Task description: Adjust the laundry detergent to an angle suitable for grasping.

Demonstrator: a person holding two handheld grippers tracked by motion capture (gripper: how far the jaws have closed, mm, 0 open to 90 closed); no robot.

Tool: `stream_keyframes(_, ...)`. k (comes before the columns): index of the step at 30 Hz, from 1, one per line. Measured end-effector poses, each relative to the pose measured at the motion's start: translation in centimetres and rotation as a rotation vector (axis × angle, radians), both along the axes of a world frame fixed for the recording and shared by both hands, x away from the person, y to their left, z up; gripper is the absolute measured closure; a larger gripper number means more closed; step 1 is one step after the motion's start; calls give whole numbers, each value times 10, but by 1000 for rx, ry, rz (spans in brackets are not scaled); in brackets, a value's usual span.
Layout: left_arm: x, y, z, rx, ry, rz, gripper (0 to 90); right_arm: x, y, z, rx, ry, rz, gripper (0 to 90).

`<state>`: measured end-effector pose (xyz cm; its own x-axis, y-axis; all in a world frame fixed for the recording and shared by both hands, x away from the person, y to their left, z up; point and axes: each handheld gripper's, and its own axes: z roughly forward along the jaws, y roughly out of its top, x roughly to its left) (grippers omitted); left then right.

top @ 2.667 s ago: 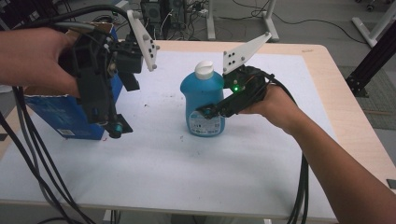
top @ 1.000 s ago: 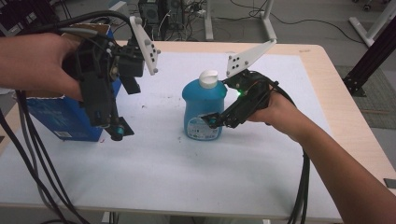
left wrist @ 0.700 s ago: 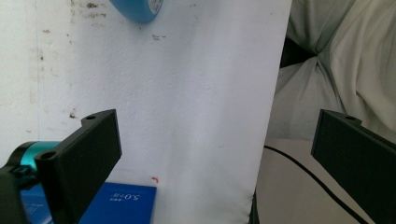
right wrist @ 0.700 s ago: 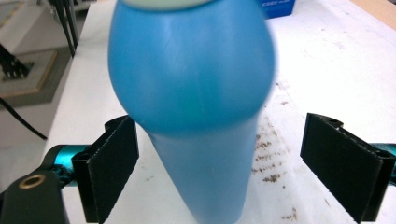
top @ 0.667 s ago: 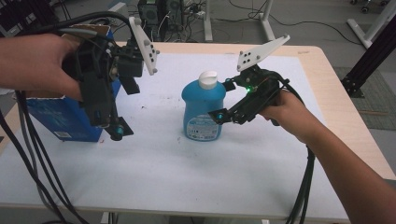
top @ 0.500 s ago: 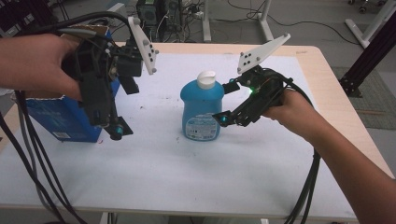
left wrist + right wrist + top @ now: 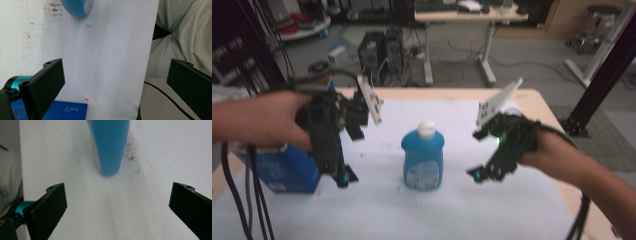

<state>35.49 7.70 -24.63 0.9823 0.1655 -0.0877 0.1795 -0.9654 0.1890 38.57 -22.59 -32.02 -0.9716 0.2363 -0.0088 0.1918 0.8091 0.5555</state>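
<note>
A blue bottle [image 7: 423, 159] with a white cap stands upright in the middle of the white table [image 7: 462, 210]. My right gripper [image 7: 479, 175] hovers to its right, open and apart from it; in the right gripper view the bottle [image 7: 110, 145] sits ahead between the wide black jaws. My left gripper [image 7: 343, 177] hangs to the bottle's left, open with nothing in it. The left gripper view catches the bottle's base [image 7: 76, 8] at the top edge. A blue box [image 7: 287, 170] stands under my left hand, and its top [image 7: 66, 111] lies below the left jaws.
The table's near edge [image 7: 147, 75] runs beside light fabric in the left gripper view. Black cables [image 7: 242, 200] hang at the left. Desks, a computer tower [image 7: 382, 50] and a black frame post [image 7: 607, 75] stand beyond the table.
My right gripper let go of the blue bottle, opened, and drew back to the right. The bottle stays upright. My left gripper has held its place.
</note>
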Motion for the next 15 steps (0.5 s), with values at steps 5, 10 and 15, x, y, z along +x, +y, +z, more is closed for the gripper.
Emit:
stream_keyframes(5,6,-1,1,-3,-5,7,16,-6,-15,2,-61,40,-81,7)
stream_keyframes(10,13,-4,5,-5,-14,13,17,-5,-35,4,-84,138,-161,8)
stream_keyframes(15,20,-9,9,-4,-29,8,17,-13,-46,9,-142,119,-135,9)
